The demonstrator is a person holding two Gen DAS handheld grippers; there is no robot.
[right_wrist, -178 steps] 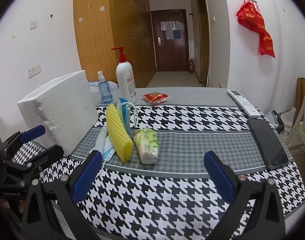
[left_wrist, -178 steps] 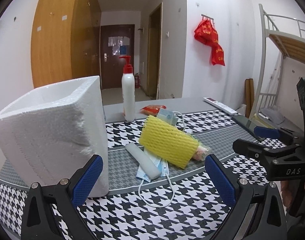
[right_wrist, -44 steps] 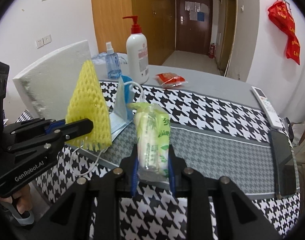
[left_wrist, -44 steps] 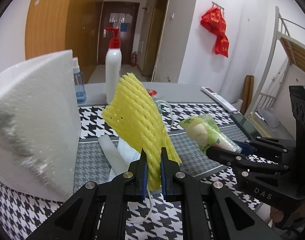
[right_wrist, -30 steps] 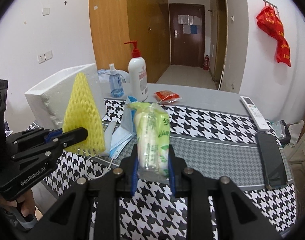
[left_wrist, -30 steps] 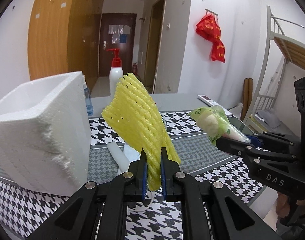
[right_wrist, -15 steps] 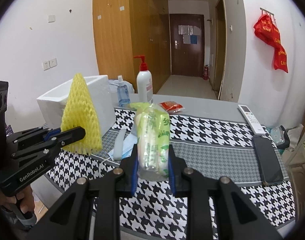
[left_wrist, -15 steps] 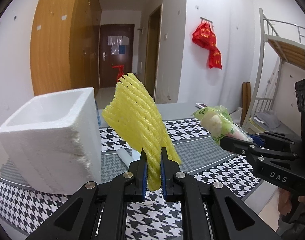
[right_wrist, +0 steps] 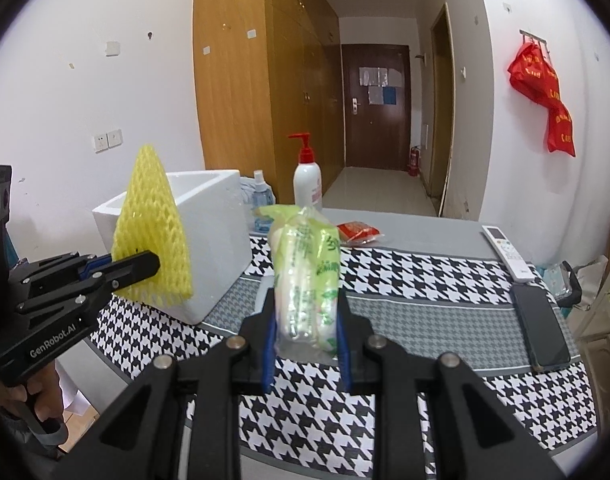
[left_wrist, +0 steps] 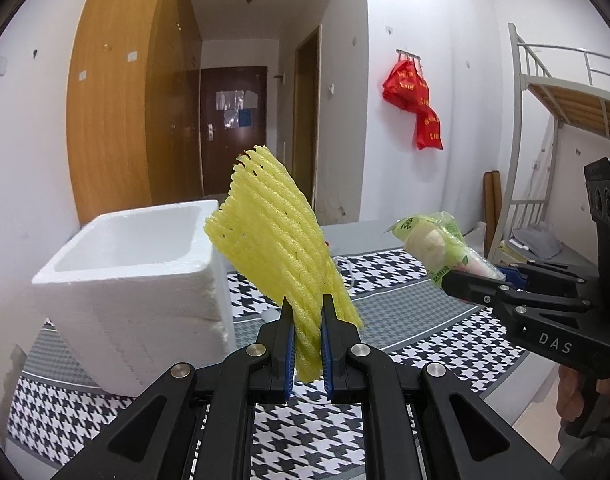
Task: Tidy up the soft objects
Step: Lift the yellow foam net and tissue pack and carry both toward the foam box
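A plain white-walled room with a wooden wardrobe and a dark door at the end of a hallway sits behind a tabletop covered in black-and-white houndstooth cloth with a grey band. At its left end stands a white foam box, open at the top, with thick walls and a crumbly, rough-broken face.

The left claw is pinched nearly closed on the lower end of a yellow foam net. The net is a flattened, ribbed mesh sleeve that fans upward above the grip, light enough to hold its shape. The right claw is narrowed around a tissue pack in glossy, crinkled green-and-white wrap, which stands upright between the pads and dents slightly under them.

Both soft things are held in the air above the tabletop, the net beside the box's open top and the pack further right. They look raised high enough to clear the rim, so the box is probably where they go.

A pump bottle, a small spray bottle, a red packet, a remote and a phone remain on the tabletop.
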